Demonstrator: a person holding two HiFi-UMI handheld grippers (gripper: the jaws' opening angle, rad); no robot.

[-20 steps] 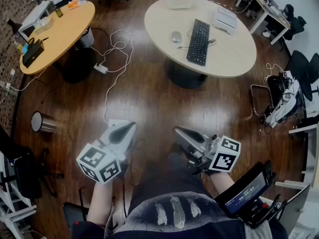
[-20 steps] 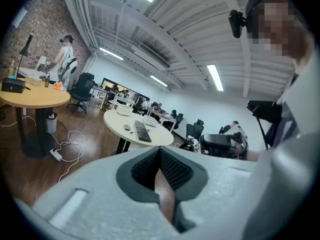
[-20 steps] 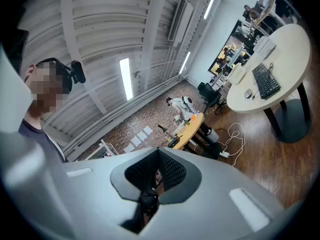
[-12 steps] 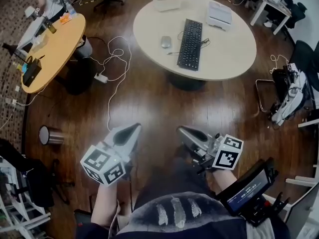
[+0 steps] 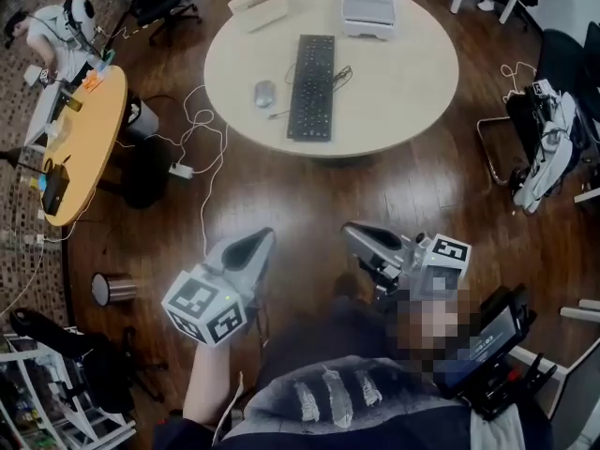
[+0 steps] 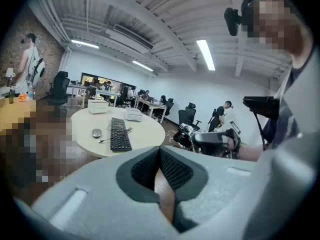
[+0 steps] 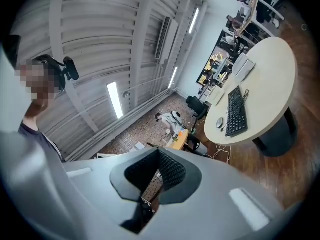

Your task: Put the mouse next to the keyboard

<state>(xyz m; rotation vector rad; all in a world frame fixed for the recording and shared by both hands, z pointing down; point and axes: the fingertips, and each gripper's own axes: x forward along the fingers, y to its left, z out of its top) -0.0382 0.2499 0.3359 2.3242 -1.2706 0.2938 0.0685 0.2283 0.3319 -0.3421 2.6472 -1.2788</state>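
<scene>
The round cream worktop (image 5: 403,92) has drawn nearer in the head view: the person is approaching, though it remains well ahead. The long black keyboard (image 5: 312,86) lies across its middle. The left hand-held gripper (image 5: 262,239) and right hand-held gripper (image 5: 351,233) hang over the wooden floor (image 5: 281,195), jaws together, empty. The small grey mouse (image 5: 265,93) sits toward the worktop's left edge, near the keyboard but apart, untouched

Glossy dark wood floor (image 5: 281,195), matt cream tabletop (image 5: 403,82), black plastic keyboard (image 5: 312,85)
</scene>
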